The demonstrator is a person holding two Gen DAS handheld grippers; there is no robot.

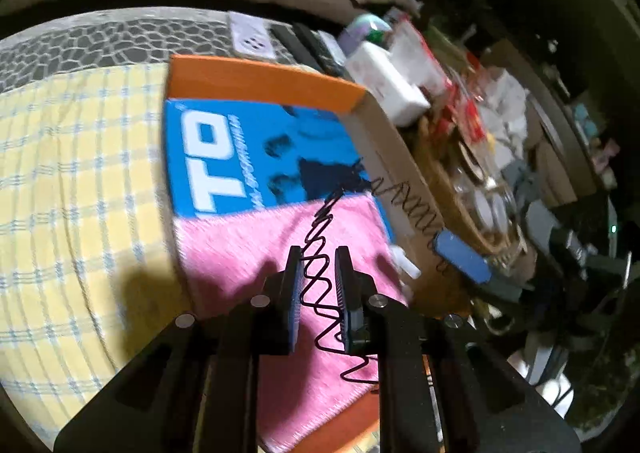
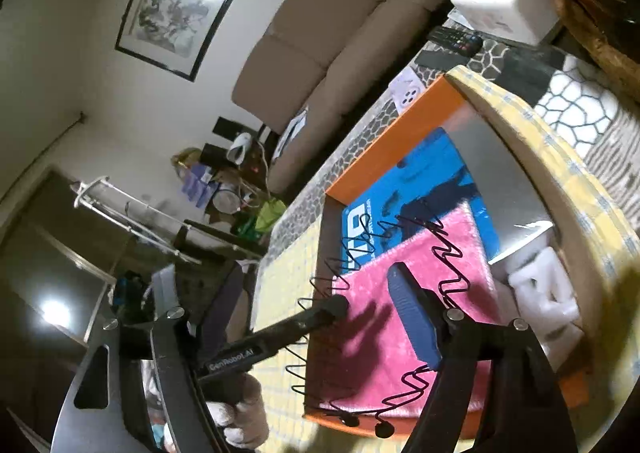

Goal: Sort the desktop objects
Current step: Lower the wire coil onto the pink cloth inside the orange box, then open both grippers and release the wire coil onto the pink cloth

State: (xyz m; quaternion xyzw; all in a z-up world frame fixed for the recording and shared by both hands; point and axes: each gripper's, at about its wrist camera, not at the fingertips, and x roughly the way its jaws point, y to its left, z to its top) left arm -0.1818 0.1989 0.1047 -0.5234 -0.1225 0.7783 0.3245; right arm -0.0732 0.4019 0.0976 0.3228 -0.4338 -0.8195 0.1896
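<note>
An orange box (image 1: 256, 77) lies open on the yellow checked cloth; a blue booklet (image 1: 240, 157) and a pink cloth (image 1: 256, 253) lie in it. My left gripper (image 1: 318, 293) is shut on a black zigzag wire hair band (image 1: 320, 281) above the pink cloth. In the right wrist view the band (image 2: 448, 253) arcs over the box (image 2: 384, 157) and the pink cloth (image 2: 376, 349). The left gripper (image 2: 336, 307) reaches in from the left there. My right gripper (image 2: 312, 357) stands wide open, with only its right blue pad (image 2: 412, 317) showing clearly.
A white socket strip (image 1: 254, 39) and remotes (image 1: 316, 49) lie beyond the box. White boxes (image 1: 388, 81) and cluttered items fill the right side. White foam pieces (image 2: 548, 293) sit beside the box. A sofa (image 2: 340, 37) stands behind.
</note>
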